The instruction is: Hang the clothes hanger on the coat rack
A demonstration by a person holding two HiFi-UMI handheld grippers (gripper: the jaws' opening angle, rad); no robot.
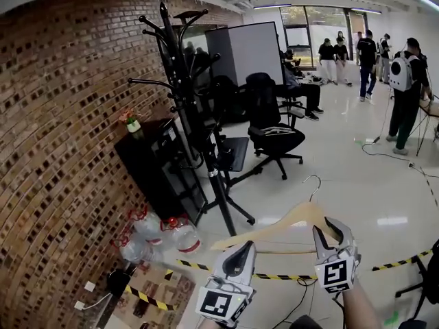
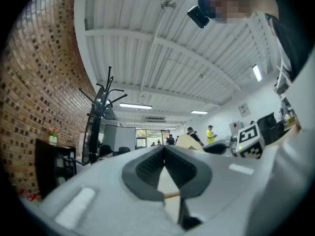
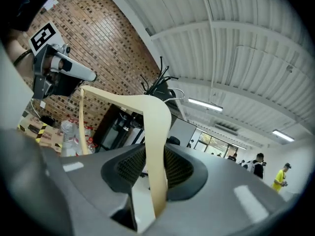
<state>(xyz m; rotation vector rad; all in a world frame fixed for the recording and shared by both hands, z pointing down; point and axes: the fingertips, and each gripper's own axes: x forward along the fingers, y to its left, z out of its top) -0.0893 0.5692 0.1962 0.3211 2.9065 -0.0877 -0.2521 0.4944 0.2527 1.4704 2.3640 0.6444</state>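
While I hold the hanger [image 1: 302, 214] low at six o'clock, right gripper [image 1: 333, 230] and left gripper [image 1: 241, 251] both clamped on its wood, the coat rack [image 1: 197, 115] stands at eleven; next, its hook needs lifting onto a peg.

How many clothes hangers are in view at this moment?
1. The pale wooden clothes hanger with a metal hook is held in front of the person, left claw at its left end, right claw on its right arm.
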